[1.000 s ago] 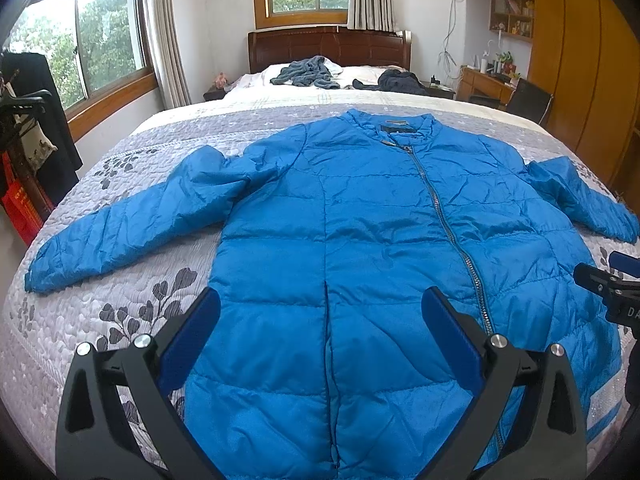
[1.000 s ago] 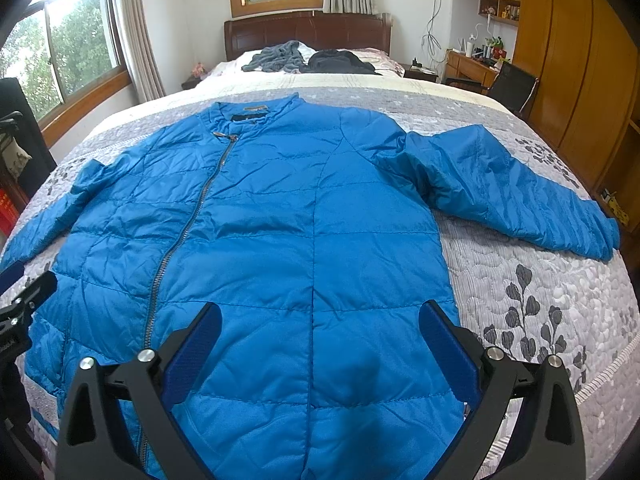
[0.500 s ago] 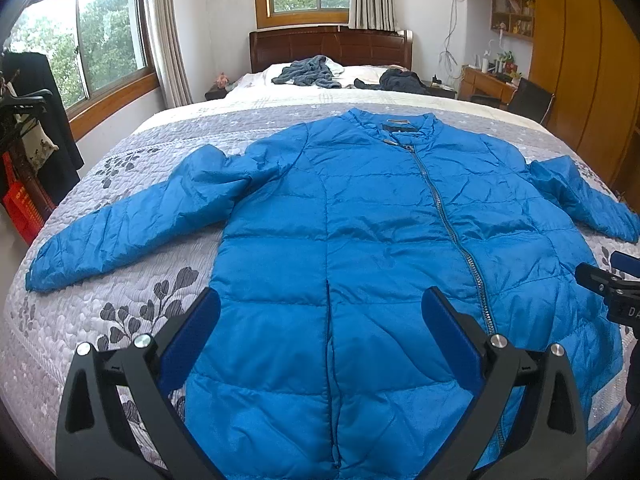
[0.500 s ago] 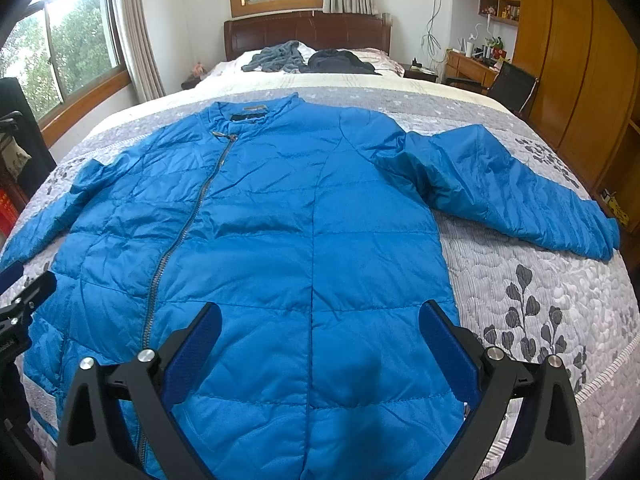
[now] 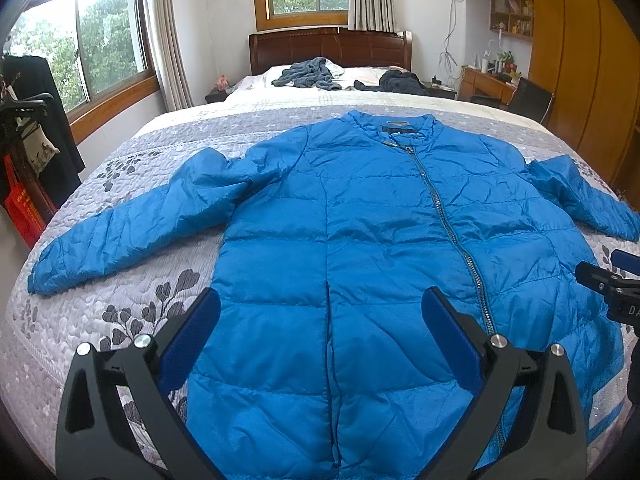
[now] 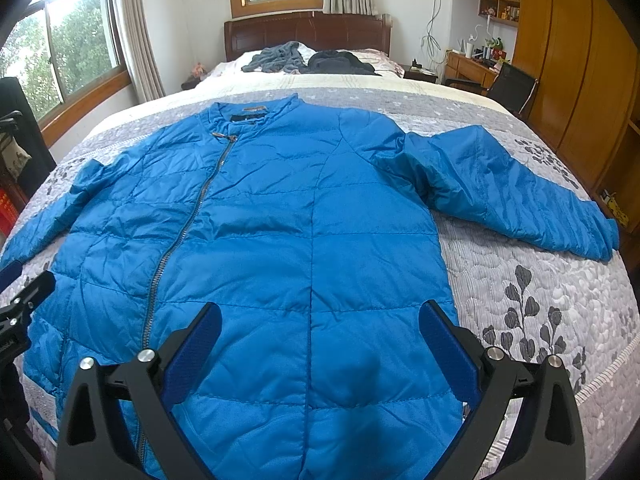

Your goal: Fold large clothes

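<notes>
Nothing moved; blue jacket (image 5: pixel 360 240) flat on bed (image 5: pixel 120 312), hand-held grippers spread.

The left gripper (image 5: pixel 320 320) is drifting slightly, its jaws wide apart: ahead of it the blue puffer jacket (image 5: pixel 360 240) is sliding a touch rightward and lower in view. The right wrist view is showing no shift.
</notes>
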